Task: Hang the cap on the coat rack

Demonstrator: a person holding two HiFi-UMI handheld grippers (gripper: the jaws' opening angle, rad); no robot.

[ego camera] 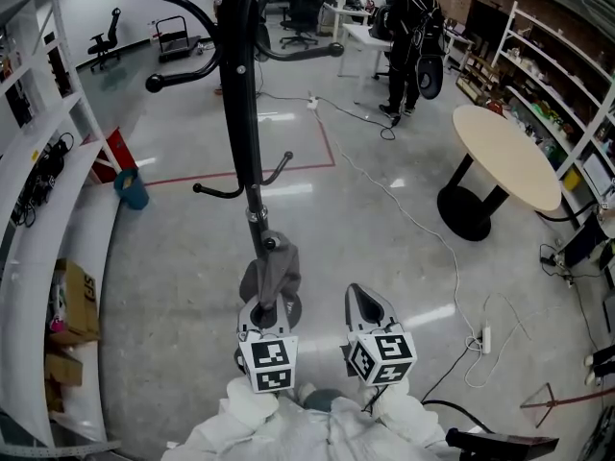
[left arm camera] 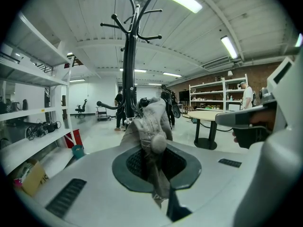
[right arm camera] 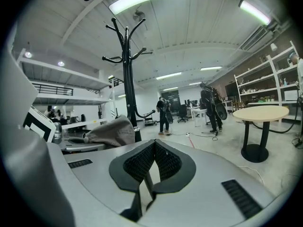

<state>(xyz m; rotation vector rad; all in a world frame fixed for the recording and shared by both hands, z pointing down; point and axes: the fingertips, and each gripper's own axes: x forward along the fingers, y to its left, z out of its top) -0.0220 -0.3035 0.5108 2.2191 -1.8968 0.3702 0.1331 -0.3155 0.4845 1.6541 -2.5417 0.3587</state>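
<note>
While clamped in my left gripper (ego camera: pixel 263 311), the cap (ego camera: pixel 273 271) sits at the foot of the coat rack (ego camera: pixel 240 113), right by a low hook's ball end (ego camera: pixel 270 243). Can't tell if it touches the hook.

Cap: grey soft fabric, stitched panels, a cloth-covered button (left arm camera: pixel 157 141) on the crown. It is bunched and creased where the jaws pinch it. No logo readable.

Left jaws: nearly shut, fabric squeezed between the ribbed black pads. Right gripper (ego camera: pixel 368 305): jaws closed pad to pad, with nothing between them.

Rack: black pole, smooth and glossy, with curved arms that have rounded tips, low and high.

Both grippers: grey moulded shells, each with a marker cube (ego camera: pixel 266 364) carrying black-and-white square codes. No text on them.

Pose: both grippers are held side by side close to my body and point forward at the rack base, left one nearer the pole. White sleeves (ego camera: pixel 288 430) show below them.

Further out: polished grey floor (ego camera: pixel 384 238) with a red tape line (ego camera: pixel 327 147). Round beige tabletop (ego camera: pixel 504 157) on a black pedestal off to the right, well apart. White shelf (ego camera: pixel 38 248) on the left with a cardboard box (ego camera: pixel 75 301), print not readable. A person in dark clothes (ego camera: pixel 408 36) stands far back.
</note>
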